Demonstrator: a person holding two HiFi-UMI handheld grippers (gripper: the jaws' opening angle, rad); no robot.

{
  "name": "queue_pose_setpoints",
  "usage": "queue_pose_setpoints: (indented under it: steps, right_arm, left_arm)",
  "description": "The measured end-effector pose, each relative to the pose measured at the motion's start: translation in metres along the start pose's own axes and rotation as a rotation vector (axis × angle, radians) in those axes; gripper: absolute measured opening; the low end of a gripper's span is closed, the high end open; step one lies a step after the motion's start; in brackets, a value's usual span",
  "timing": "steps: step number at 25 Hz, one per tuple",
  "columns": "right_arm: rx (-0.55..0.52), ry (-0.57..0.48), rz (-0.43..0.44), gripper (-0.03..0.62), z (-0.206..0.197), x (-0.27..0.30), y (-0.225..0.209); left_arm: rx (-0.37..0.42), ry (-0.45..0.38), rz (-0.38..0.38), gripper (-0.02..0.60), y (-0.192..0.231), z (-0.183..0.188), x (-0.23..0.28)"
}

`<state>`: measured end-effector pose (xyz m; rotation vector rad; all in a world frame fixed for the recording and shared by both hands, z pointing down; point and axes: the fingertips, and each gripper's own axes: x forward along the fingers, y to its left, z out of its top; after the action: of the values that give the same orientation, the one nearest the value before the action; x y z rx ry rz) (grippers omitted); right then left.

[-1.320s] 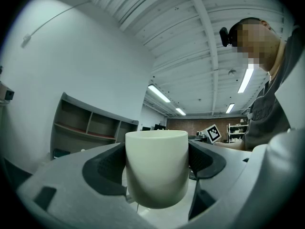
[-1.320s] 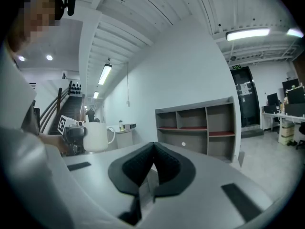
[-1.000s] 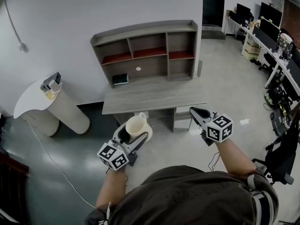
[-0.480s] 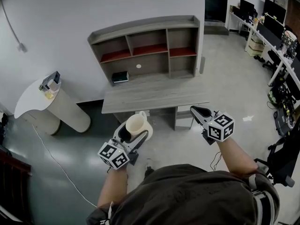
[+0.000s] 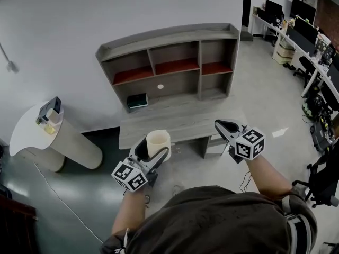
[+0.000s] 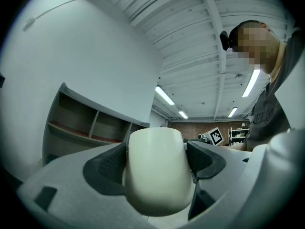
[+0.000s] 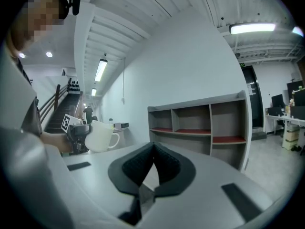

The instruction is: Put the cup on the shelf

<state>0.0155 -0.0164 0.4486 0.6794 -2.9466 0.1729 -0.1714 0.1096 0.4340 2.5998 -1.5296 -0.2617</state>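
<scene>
A cream cup (image 5: 158,142) is clamped between the jaws of my left gripper (image 5: 150,151), held in the air in front of the desk. In the left gripper view the cup (image 6: 157,171) fills the space between the two dark pads. The right gripper view shows the same cup (image 7: 102,136) with its handle pointing toward the shelf. My right gripper (image 5: 226,128) hangs to the right, jaws pressed together with nothing in them (image 7: 151,168). The grey shelf unit (image 5: 168,62) with red-lined compartments stands on the desk ahead.
The grey desk (image 5: 180,121) lies below the shelf unit against a white wall. A small dark box (image 5: 137,100) sits in a lower shelf compartment. A white round-ended counter (image 5: 45,134) with small items stands at left. Office desks and chairs (image 5: 318,62) fill the far right.
The view has shifted closer to the desk and shelf. The cup has turned in my left gripper so its handle no longer shows from above. My right gripper has kept its place.
</scene>
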Motion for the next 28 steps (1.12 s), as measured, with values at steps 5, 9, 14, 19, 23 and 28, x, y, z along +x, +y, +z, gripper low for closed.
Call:
queue_pose_setpoints:
  steps: [5,9,14,19,23,28]
  right_arm:
    - [0.003,-0.031,-0.016,-0.009,0.029,0.089,-0.005]
    - [0.000,-0.040,-0.016,-0.009,0.046,0.154,-0.007]
    - [0.010,-0.037,-0.039,-0.009,0.055,0.204,-0.020]
    - [0.020,-0.017,-0.061,-0.009,0.053,0.230,-0.043]
    - [0.036,-0.023,-0.065,-0.009,0.053,0.240,-0.066]
    - [0.041,-0.030,-0.029,-0.009,0.058,0.250,-0.104]
  left_arm:
    - [0.008,-0.020,-0.075,0.394,0.082,0.030,0.018]
    - [0.010,-0.044,-0.123,0.394,0.138,0.053,0.032]
    - [-0.003,-0.054,-0.154,0.393,0.193,0.071,0.043]
    - [-0.017,-0.063,-0.165,0.394,0.228,0.078,0.060]
    - [-0.028,-0.061,-0.164,0.394,0.241,0.077,0.080]
    - [-0.033,-0.059,-0.132,0.393,0.252,0.074,0.113]
